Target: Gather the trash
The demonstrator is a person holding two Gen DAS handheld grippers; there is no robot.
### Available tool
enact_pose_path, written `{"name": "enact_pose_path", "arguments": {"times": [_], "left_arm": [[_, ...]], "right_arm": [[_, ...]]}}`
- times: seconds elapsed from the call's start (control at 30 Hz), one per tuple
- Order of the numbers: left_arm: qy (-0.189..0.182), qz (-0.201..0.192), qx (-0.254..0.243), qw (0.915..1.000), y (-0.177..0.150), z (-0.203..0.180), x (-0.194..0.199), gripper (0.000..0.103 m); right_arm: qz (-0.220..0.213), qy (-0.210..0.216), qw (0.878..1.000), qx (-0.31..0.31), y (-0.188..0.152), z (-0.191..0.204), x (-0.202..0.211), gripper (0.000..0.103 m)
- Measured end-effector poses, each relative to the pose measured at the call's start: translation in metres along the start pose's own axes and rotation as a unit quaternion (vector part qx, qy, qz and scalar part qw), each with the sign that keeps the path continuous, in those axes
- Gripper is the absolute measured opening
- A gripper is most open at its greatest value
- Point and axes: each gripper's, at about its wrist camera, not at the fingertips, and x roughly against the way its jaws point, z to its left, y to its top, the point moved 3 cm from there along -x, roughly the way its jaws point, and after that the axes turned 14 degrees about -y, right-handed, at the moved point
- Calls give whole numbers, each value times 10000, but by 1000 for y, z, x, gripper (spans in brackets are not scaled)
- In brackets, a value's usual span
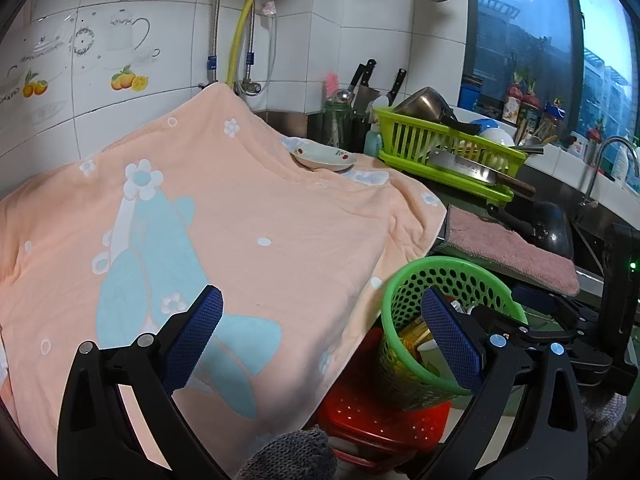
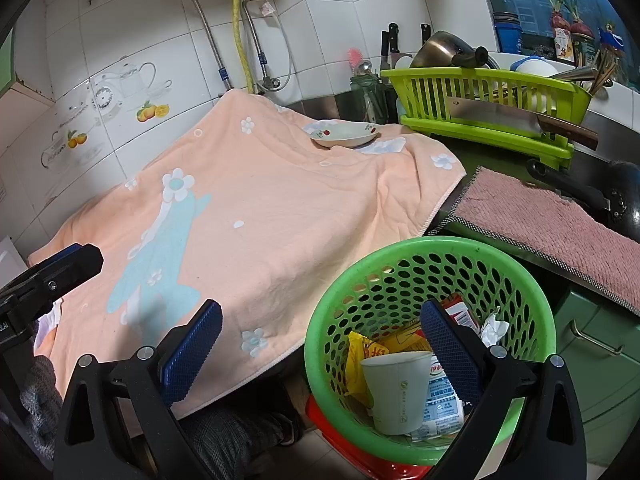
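Right wrist view: my right gripper (image 2: 320, 344) hangs released, its blue pads spread wide with nothing between them, over the near edge of a counter draped in a peach floral towel (image 2: 280, 200). Just beside that edge stands the green perforated wastebasket (image 2: 516, 276), set on a red basket (image 2: 352, 452) beneath. Inside it lie the collected items: a paper cup (image 2: 394, 388) tipped on its side, a yellow snack wrapper (image 2: 360, 356), a printed milk pouch (image 2: 440, 396) under the cup, a red-and-white packet (image 2: 460, 312) and a crumpled tissue (image 2: 494, 328). I judge all of these light and easily crushed; the cup would be best taken across its rim wall with gentle closure, the wrappers pinched at a raised fold, since their film looks slippery. No loose trash shows on the towel, so I judge collection largely complete. Left wrist view: my left gripper (image 1: 320, 336) is likewise released and empty, above the towel, with the wastebasket (image 1: 400, 292) at its right finger. On the towel's far corner rests a shallow ceramic dish (image 2: 346, 134) with cherry motifs, fragile and not trash. Beyond it, a lime dish rack (image 2: 480, 96) holds a cleaver (image 2: 500, 114) and an upturned pot; a pink mat (image 2: 560, 216) lies near the sink. White tiled walls carry teapot decals, and a window shows dusk.
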Motion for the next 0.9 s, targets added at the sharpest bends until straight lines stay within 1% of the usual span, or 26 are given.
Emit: {"name": "enact_pose_path", "arguments": {"times": [0.3, 0.63, 0.73, 0.9], "left_arm": [[-12, -14, -4, 10000, 1, 0, 1, 98], [68, 95, -108, 9999, -1, -2, -2, 98], [142, 81, -124, 9998, -1, -2, -1, 98], [79, 49, -105, 9999, -1, -2, 1, 98]], "right_arm": [[8, 7, 10000, -2, 0, 0, 0, 96], [10, 9, 10000, -5, 0, 1, 0, 96], [10, 8, 10000, -2, 0, 1, 0, 96], [18, 16, 10000, -5, 0, 1, 0, 96]]}}
